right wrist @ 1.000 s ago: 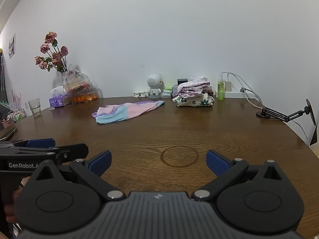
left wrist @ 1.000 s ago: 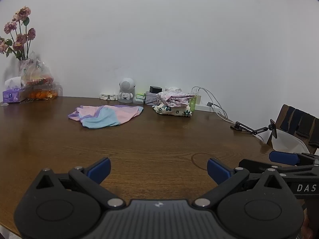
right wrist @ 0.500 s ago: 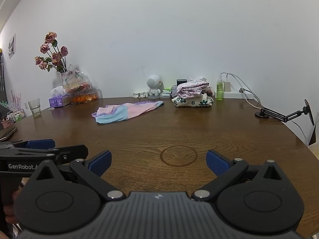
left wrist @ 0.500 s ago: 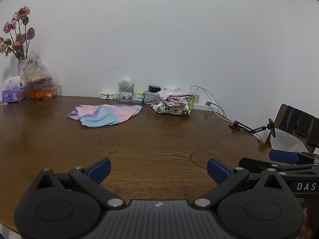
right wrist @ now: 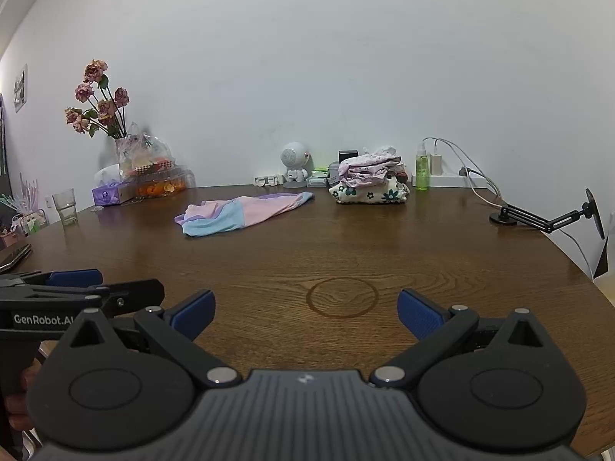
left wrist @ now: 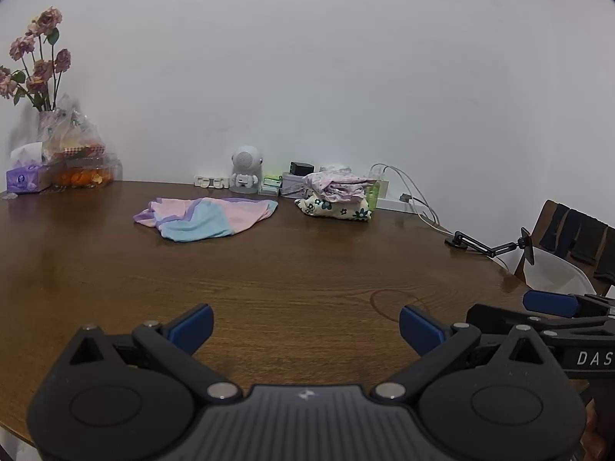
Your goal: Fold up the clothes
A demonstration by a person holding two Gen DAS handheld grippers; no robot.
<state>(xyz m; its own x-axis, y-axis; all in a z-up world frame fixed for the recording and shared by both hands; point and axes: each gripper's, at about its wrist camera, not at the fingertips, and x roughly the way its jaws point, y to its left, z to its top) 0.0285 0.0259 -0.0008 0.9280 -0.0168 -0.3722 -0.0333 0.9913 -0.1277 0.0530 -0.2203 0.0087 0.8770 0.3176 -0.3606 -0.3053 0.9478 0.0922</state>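
Little has shifted since a second ago: in the left wrist view the whole scene has drifted a touch toward the right and down, so the left gripper (left wrist: 305, 324) has turned or crept slightly, while the right wrist view looks almost unchanged. Neither holds anything.

Taking the ring-shaped stain (right wrist: 342, 297) on the wooden table (right wrist: 442, 265) as the landmark: the table spreads all round it, and both grippers hang over the near edge on the viewer's side of the ring. The right gripper (right wrist: 303, 313) sits almost straight in front of the ring; the left gripper is beside it, off to the ring's left. Both have their blue pads spread wide with bare wood between them.

Beyond the ring and to its left lies the loose garment (right wrist: 242, 211), pink, pale blue and lilac, well apart from both grippers. It lies flat but rumpled, its long axis running across the table, the narrower end pointing right toward the stack of folded clothes (right wrist: 371, 184), which sits beyond the ring and a little to its right, against the wall.

My reading is that the garment is the next piece to fold, and that the left gripper is the nearer one, since the cloth lies on its side. Reaching it calls for a long forward stretch.
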